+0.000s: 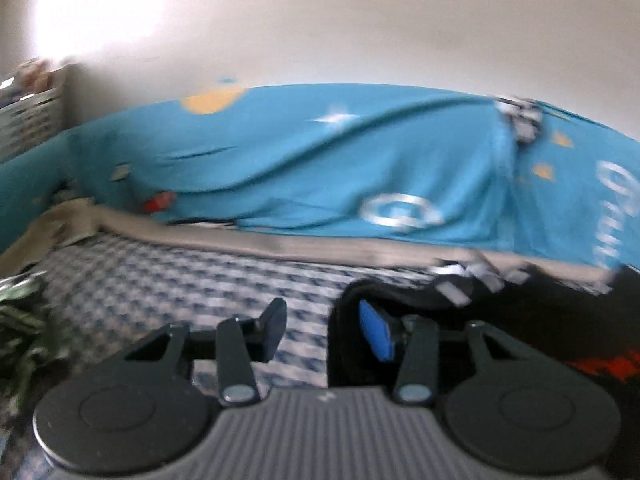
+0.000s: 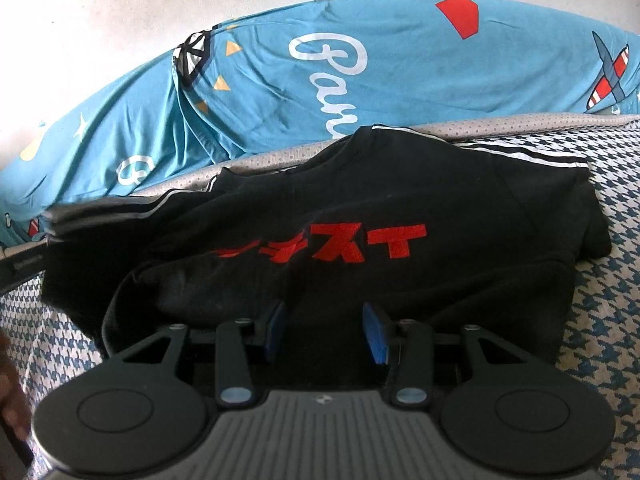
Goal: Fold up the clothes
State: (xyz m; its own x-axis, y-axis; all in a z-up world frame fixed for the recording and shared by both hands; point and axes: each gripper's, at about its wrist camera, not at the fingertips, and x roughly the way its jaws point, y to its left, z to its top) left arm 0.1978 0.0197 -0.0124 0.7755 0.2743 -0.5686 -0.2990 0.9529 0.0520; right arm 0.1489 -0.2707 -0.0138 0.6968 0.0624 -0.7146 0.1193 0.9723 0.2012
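- Shirt first: where does it lie?
- Black T-shirt [image 2: 360, 216] with red lettering lies spread across the middle of the right wrist view, on a blue-and-white houndstooth bed cover [image 2: 600, 320]. White stripes run along its shoulders near the top edge of the cloth.
- And the right gripper [image 2: 324, 332]?
- It sits low in the centre of that frame, right over the shirt's lower hem. The jaws stand at a middling gap with black cloth bunched between the blue pads; I cannot tell whether they press on it.
- The left gripper [image 1: 324, 332]?
- In the left wrist view, which is blurred, its jaws are narrowed to a similar gap. A fold of the T-shirt [image 1: 520, 312] curls around the right pad [image 1: 374, 334], while the left one shows over bare bed cover [image 1: 180, 280]. Whether the cloth is pinched, I cannot tell.
- What lies beyond?
- A grey strip [image 2: 520, 124] borders the cover at the far side, and behind it a bright blue printed sheet [image 2: 400, 60] rises against a pale wall [image 2: 120, 20]. Green leaves [image 1: 20, 320] show at the left edge of the left wrist view.
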